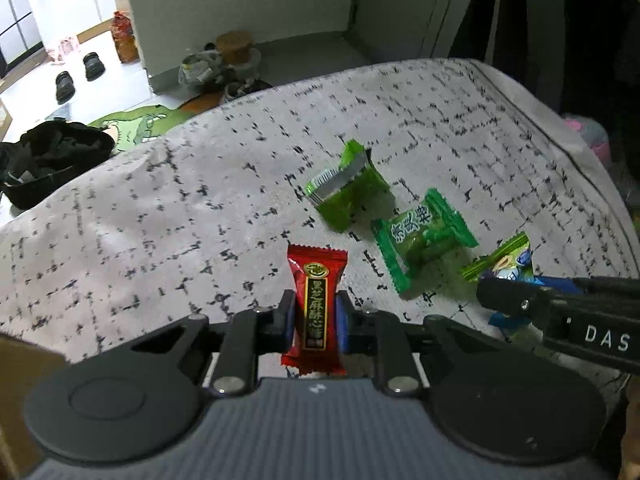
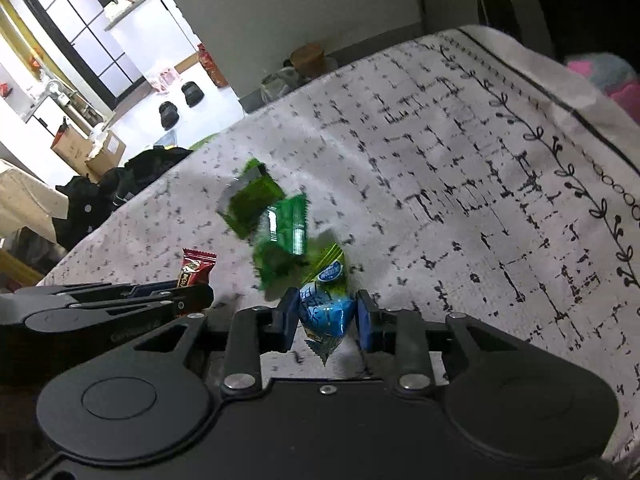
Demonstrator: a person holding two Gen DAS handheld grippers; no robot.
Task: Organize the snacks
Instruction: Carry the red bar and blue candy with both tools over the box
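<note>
Red candy pinched upright in left gripper; blue-green candy clamped in right gripper, grip clear only on right wrist view

Both views dim indoors, brightest at the upper left where daylight floods the white floor and a glazed door, blown out. Upper right falls to near black. Patterned cloth evenly lit, soft shadows only. Strong fisheye bending at edges. Left wrist view fairly sharp; glare on the foil of a green wrapper. Right wrist view smeared: green wrappers motion-blurred.
</note>
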